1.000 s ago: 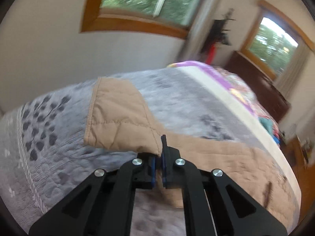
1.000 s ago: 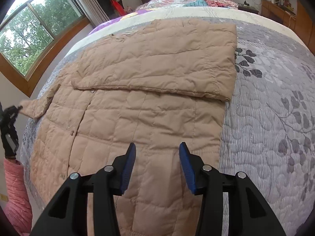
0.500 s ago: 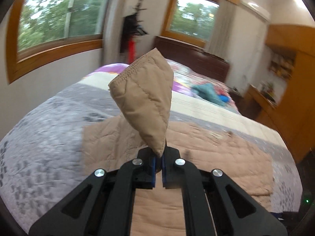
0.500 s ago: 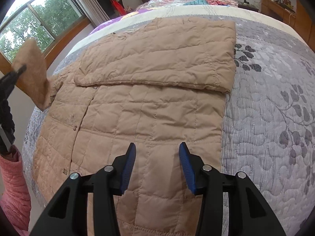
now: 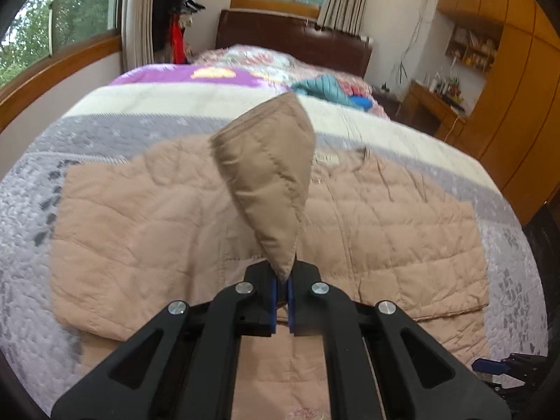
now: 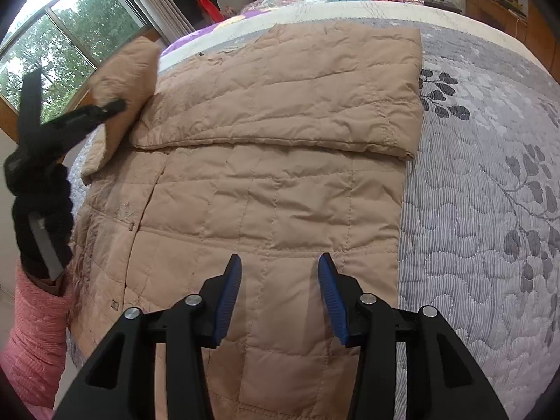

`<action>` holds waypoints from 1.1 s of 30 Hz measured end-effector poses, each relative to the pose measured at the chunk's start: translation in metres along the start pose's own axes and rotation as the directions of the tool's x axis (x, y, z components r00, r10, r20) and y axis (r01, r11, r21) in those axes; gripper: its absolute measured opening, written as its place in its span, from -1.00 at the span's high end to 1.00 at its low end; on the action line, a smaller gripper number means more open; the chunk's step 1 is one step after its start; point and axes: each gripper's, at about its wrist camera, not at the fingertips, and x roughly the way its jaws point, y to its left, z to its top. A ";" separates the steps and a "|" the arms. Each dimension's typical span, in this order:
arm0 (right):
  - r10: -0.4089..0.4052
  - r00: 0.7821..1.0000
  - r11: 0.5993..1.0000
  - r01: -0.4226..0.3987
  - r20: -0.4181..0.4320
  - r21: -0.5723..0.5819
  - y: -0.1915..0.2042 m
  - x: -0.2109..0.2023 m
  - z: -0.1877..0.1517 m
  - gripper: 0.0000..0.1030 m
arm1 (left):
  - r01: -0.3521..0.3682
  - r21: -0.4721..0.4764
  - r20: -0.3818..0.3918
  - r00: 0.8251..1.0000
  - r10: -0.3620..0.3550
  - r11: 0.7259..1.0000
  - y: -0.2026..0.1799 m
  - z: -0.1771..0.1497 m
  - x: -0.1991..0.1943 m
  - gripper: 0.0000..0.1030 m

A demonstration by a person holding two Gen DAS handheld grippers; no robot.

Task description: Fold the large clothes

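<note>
A tan quilted jacket [image 6: 280, 189] lies flat on the bed, with one sleeve [image 6: 297, 84] folded across its upper part. My left gripper [image 5: 282, 287] is shut on the cuff of the other sleeve [image 5: 269, 175] and holds it lifted above the jacket body [image 5: 140, 227]. In the right wrist view the left gripper [image 6: 115, 105] shows at the left edge with the raised sleeve [image 6: 126, 80]. My right gripper [image 6: 280, 290] is open and empty, hovering above the jacket's lower part.
The bed has a grey leaf-patterned quilt [image 6: 490, 210], with a cream and purple blanket [image 5: 175, 84] and loose clothes [image 5: 329, 87] near the dark headboard [image 5: 294, 42]. A window [image 6: 52, 35] is on the left, wooden cabinets [image 5: 507, 87] on the right.
My left gripper has lifted the sleeve off the bed's left side and swung it up and inward over the jacket. The right gripper has hardly moved.
</note>
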 end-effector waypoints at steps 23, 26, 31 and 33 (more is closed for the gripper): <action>0.170 0.985 0.984 -0.171 -0.021 -0.047 0.077 0.017 0.088 0.09 | -0.124 0.059 -0.078 0.989 0.128 0.991 0.089 -0.013 -0.024 0.20; 0.180 0.983 0.982 -0.181 -0.035 -0.047 0.091 0.032 0.109 0.09 | -0.125 0.036 -0.132 0.983 0.128 0.992 0.101 -0.012 0.000 0.23; 0.177 0.981 0.984 -0.178 -0.084 -0.006 0.100 0.074 0.136 0.09 | -0.107 0.015 -0.179 0.978 0.108 0.994 0.110 -0.024 0.032 0.23; 0.198 0.975 0.980 -0.197 -0.105 0.019 0.096 0.086 0.142 0.09 | -0.103 0.022 -0.175 0.979 0.105 0.994 0.111 -0.026 0.033 0.23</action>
